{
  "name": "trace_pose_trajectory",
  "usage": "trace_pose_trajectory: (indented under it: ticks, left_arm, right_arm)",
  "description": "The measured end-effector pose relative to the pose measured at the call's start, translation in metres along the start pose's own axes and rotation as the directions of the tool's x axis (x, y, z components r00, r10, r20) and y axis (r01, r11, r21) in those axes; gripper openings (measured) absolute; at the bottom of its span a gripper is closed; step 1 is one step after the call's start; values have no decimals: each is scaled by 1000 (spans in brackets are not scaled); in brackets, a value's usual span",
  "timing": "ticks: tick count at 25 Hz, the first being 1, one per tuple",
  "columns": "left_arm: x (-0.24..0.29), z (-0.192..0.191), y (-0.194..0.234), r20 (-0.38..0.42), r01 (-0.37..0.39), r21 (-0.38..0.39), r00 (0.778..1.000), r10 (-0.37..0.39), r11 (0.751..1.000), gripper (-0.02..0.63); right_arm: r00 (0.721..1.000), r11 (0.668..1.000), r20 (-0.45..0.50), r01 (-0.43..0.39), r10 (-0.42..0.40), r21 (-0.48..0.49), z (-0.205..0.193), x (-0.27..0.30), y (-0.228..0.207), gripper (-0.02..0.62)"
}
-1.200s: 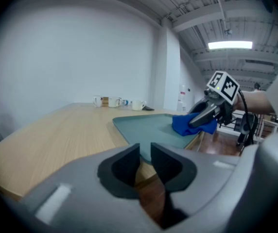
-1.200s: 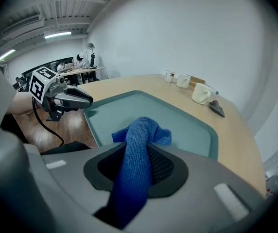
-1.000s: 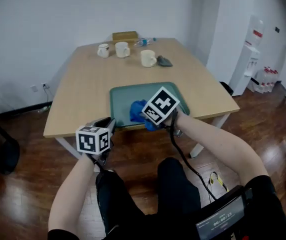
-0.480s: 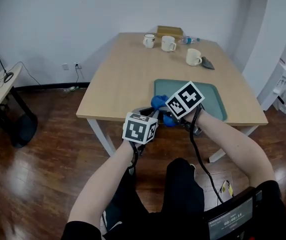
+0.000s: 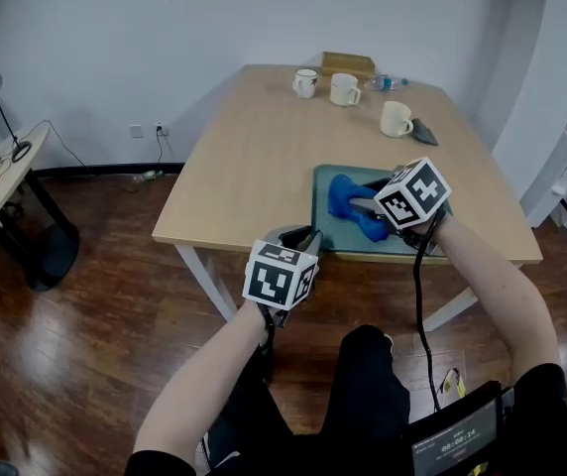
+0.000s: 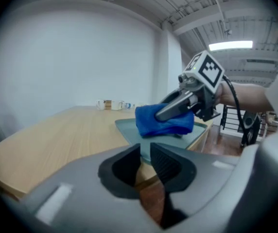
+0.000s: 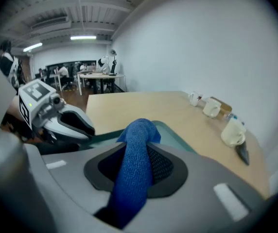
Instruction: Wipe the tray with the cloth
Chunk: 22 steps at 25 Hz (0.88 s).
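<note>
Tray [image 5: 331, 234] holding blue cloth [image 5: 347, 193], right tool [image 7: 138, 152] clamped on that cloth, left tool [image 6: 145, 155] pinching its near rim

head view looks steeply down; both low tool views share the tray [image 6: 129, 129].

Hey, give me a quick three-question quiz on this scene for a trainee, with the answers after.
1. What does the right gripper hold? A, a mug; B, the blue cloth; C, a spoon.
2. True or false: the tray stands at the near edge of the table.
3. How many mugs stand on the table?
Key: 1 B; 2 true; 3 three.
</note>
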<state>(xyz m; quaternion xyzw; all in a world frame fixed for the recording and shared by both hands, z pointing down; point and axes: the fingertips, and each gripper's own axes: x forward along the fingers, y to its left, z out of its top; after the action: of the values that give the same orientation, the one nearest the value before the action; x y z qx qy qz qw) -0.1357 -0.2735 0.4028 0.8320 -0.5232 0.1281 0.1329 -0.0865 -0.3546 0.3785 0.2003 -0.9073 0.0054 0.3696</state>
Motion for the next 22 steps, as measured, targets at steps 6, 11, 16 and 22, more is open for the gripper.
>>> trace_pose_trajectory:
  ticks: [6, 11, 16, 22]
  left_arm:
    - [-4, -1, 0, 12, -2, -2, 1000, 2, 1000, 67]
    - [-5, 4, -1, 23, 0, -3, 1000, 0, 1000, 67]
    - [-4, 3, 0, 21, 2, -5, 1000, -2, 1000, 67]
    - [-2, 0, 3, 13, -4, -5, 1000, 4, 1000, 67]
  right_arm:
    - [990, 923, 86, 135, -111, -361, 8, 24, -60, 106]
    - [981, 885, 191, 107, -21, -453, 44, 55, -64, 106]
    - [991, 864, 118, 5, 63, -503, 34, 77, -36, 106]
    - [967, 833, 90, -155, 237, -531, 11, 41, 38, 104]
